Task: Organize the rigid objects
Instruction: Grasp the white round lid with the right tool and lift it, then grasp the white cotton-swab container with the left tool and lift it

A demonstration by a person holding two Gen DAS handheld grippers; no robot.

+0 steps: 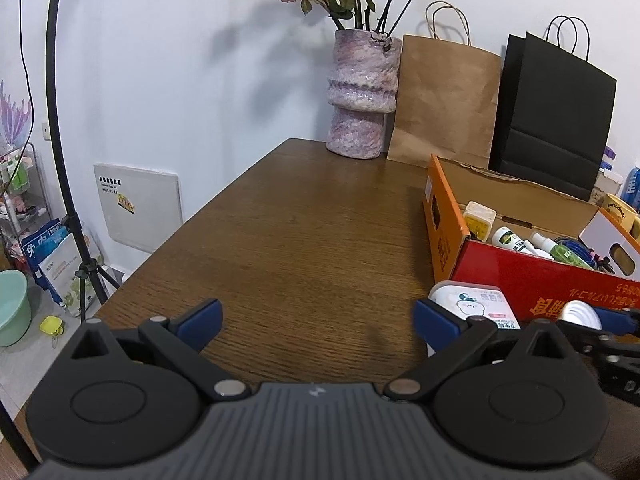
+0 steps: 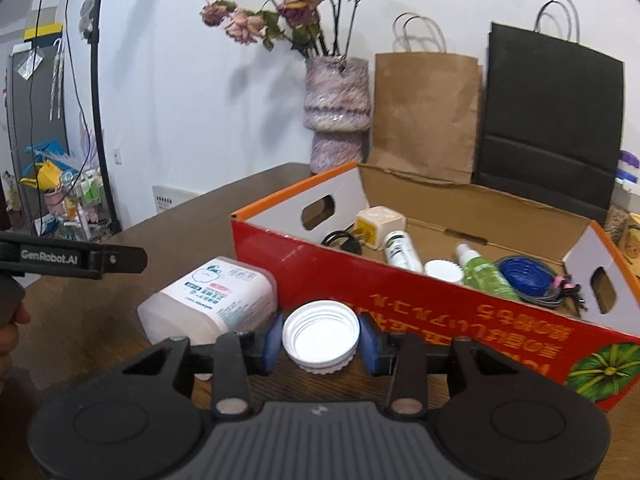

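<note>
We take the red carton [image 2: 400,292] as our landmark, standing on the desk [image 1: 304,240] with bottles, a plug and a coiled cable already inside. Just beside its near left corner lies the white tub [image 2: 216,300], on its side. In front of its long wall our right gripper [image 2: 321,340] has its jaws clamped on the white screw cap [image 2: 321,334], open side up. We judge the cap light, stiff and ribbed, so gripping across its rim should hold without slipping. That gripper tilts gently downward. Our left gripper [image 1: 316,320], left of the carton, hangs with jaws wide apart over bare wood.
</note>
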